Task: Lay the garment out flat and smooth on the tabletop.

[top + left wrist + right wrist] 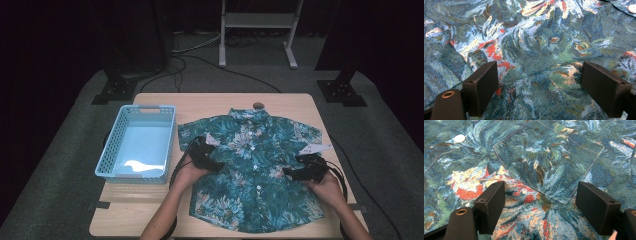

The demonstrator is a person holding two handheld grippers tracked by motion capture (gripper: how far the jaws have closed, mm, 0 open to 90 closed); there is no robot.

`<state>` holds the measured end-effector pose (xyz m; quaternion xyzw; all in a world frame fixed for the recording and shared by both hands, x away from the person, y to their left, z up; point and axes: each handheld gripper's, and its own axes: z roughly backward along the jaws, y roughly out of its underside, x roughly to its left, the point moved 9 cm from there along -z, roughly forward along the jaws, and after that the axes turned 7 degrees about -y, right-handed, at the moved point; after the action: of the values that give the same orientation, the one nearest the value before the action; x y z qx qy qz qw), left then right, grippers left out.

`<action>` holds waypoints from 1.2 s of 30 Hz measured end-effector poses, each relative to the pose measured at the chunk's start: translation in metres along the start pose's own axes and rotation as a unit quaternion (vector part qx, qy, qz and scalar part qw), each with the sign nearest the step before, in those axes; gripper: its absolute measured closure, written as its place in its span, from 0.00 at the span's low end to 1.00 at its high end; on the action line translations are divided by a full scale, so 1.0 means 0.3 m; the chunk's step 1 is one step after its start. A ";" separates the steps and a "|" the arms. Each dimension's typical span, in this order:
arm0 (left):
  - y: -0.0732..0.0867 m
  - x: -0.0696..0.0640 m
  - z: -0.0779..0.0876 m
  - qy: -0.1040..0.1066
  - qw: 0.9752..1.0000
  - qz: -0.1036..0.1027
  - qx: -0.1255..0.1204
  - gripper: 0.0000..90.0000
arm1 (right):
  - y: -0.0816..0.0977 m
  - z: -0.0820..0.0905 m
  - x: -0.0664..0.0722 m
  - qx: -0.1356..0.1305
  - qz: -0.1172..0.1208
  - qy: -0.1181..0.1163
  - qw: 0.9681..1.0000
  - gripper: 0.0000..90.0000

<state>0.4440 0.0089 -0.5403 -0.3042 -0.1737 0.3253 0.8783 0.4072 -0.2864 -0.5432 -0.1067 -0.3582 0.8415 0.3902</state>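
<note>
A teal floral short-sleeved shirt (pixel 255 165) lies flat and buttoned on the wooden table (pixel 295 102), collar at the far side. My left gripper (pixel 216 165) hovers over the shirt's left chest area, jaws wide apart with only fabric (pixel 534 50) beneath them. My right gripper (pixel 289 173) is over the shirt's right side near the sleeve, also open; its view looks down on the chest pocket (pixel 549 162) and a white button (pixel 459 138). Neither pair of jaws pinches cloth.
A light blue plastic basket (pixel 136 142) stands at the table's left, beside the shirt. A white tag (pixel 316 148) lies on the right sleeve. A small round brown object (pixel 258 105) sits at the far table edge. Dark floor and stands surround the table.
</note>
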 end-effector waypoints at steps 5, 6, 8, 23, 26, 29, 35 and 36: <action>0.006 -0.010 0.012 0.012 1.000 0.006 0.001 0.16 | 0.003 0.002 0.004 -0.010 -0.005 -0.005 1.000 0.25; 0.006 -0.013 0.015 0.014 1.000 0.007 0.000 0.16 | 0.004 0.006 0.005 -0.014 -0.013 -0.008 1.000 0.25; 0.007 -0.020 0.027 0.016 1.000 0.003 -0.003 0.16 | 0.007 0.015 0.009 -0.014 -0.023 -0.011 1.000 0.27; 0.034 -0.099 0.127 0.022 0.999 -0.008 -0.045 0.16 | 0.056 0.112 0.055 -0.038 -0.023 -0.012 0.999 0.27; 0.049 -0.111 0.141 0.023 0.999 -0.009 -0.048 0.16 | 0.071 0.127 0.067 -0.041 -0.021 -0.012 0.999 0.27; 0.059 -0.122 0.154 0.025 0.998 -0.007 -0.055 0.16 | 0.086 0.141 0.076 -0.043 -0.018 -0.012 0.999 0.27; 0.077 -0.147 0.170 0.021 0.998 -0.019 -0.055 0.16 | 0.112 0.156 0.086 -0.042 -0.019 -0.011 0.999 0.27; 0.078 -0.151 0.173 0.023 0.998 -0.019 -0.057 0.16 | 0.117 0.159 0.088 -0.043 -0.019 -0.011 0.999 0.27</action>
<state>0.3742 0.0142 -0.5211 -0.3580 -0.1775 0.2913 0.8692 0.3471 -0.3072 -0.5303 -0.1075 -0.4001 0.8191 0.3968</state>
